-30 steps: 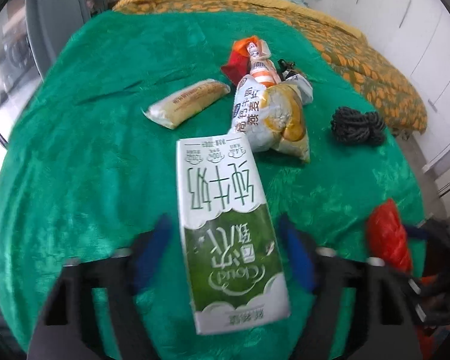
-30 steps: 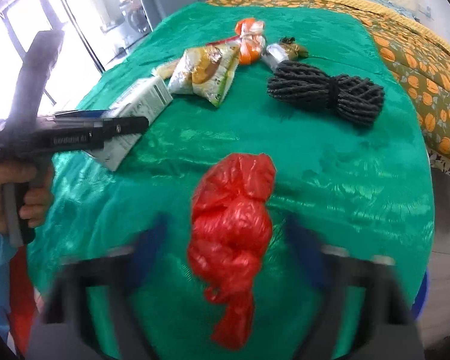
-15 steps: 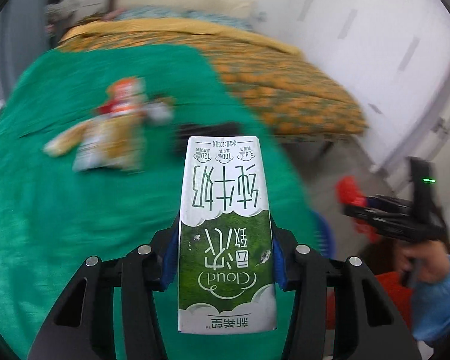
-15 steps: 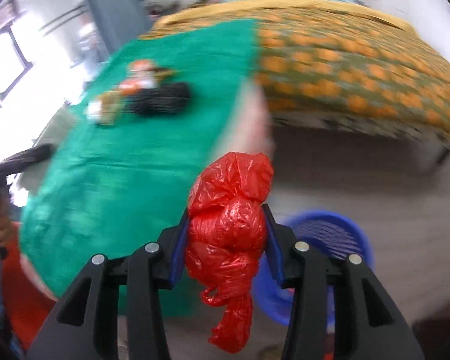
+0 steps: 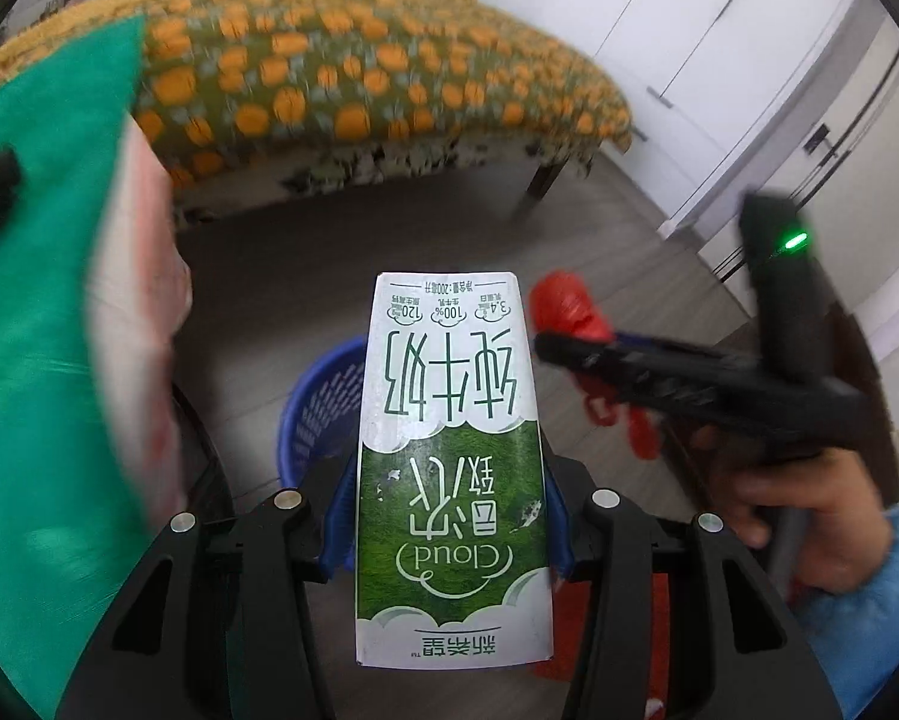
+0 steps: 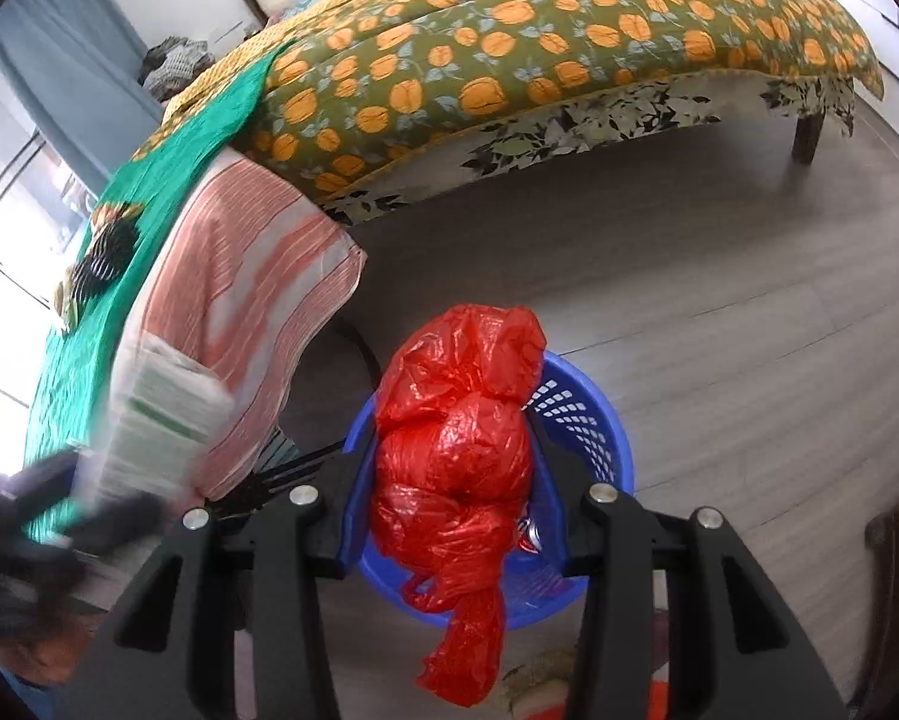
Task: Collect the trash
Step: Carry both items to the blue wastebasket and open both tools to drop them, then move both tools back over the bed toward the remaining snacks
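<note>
- Milk carton (image 5: 449,456): green and white, print upside down in the left wrist view, clamped between the 2 blue pads of the left gripper (image 5: 449,522). Pads press both long sides; the jaws closed in on it within the last second.
- Carton hangs over the floor, with the blue basket (image 5: 320,408) partly hidden behind and below it.
- Red plastic bag (image 6: 455,480): crumpled and knotted, pinched at its middle by the right gripper (image 6: 455,510). Jaws narrow, pads against the bag on both sides, a loose tail dangling below the fingers.
- In the right wrist view the bag sits directly over the basket (image 6: 593,420), which stands on the grey wood-look floor (image 6: 719,300).
- In the left wrist view the right gripper appears at right, held by a hand (image 5: 791,480) in a light blue sleeve, a green light lit on its body.
- Green cloth (image 6: 89,324) covers a table at left, with a striped pink-and-white cloth (image 6: 251,312) hanging beneath its edge. A black bundle (image 6: 104,255) lies on the green cloth.
- Bed with orange-patterned cover (image 6: 539,42) behind.
</note>
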